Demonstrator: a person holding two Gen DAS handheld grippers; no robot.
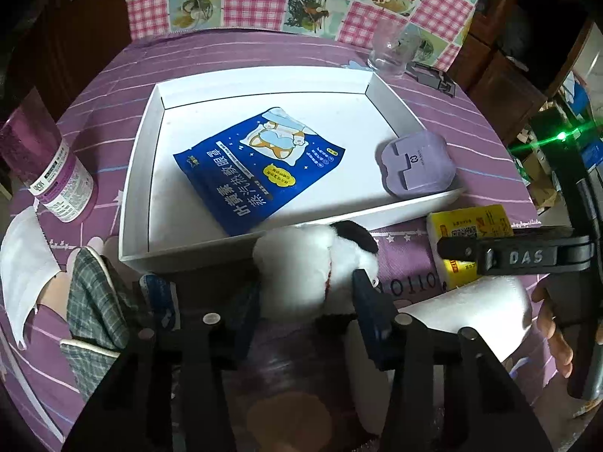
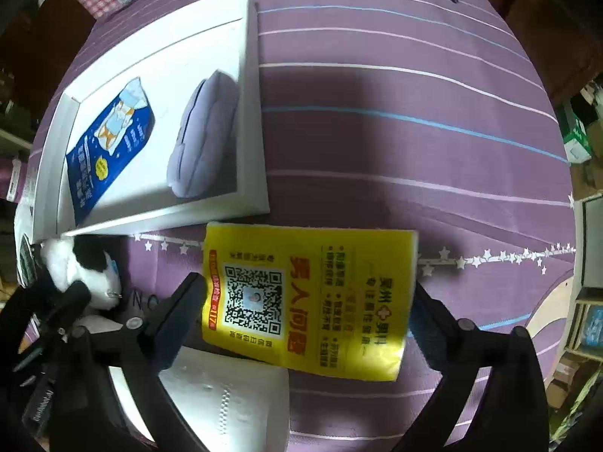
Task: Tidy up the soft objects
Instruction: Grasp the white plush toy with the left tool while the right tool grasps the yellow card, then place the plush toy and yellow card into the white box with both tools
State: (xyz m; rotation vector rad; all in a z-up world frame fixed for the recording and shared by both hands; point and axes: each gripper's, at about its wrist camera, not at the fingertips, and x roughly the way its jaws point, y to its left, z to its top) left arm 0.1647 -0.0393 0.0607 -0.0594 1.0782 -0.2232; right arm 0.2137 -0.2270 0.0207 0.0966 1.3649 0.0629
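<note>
A: Viewing along the left claw [image 1: 307, 293], we see its pads pressed into the flanks of the black-and-white plush toy [image 1: 316, 260], which sits on the bench [image 2: 377, 132] just outside the near wall of the white tray [image 1: 135, 173]. We read this as a clamp on the toy, though it is not yet lifted over the rim.

B: And the right claw [image 2: 305, 309]?

A: Its fingers stand wide apart on either side of the yellow tissue pack [image 2: 309, 297]. Neither pad presses the pack, so nothing is held there; the pack lies flat on the purple cloth, close to the tray's corner.

B: What do we count as done?

A: Two soft items already lie inside the tray: the blue eye-mask packet [image 1: 256, 165] near the middle and the lavender pouch [image 1: 414, 165] against the right wall.

B: And what is left?

A: Outside the tray we still find the toy, the yellow pack, a white paper roll [image 2: 222, 395] beside it, a plaid cloth [image 1: 94, 301] and a white face mask [image 1: 26, 271] at the left. We judge the task under halfway, with two pick-ups in hand. The purple bottle [image 1: 49, 173] and the glass [image 1: 392, 52] are hard goods and, we assume, stay out.
</note>
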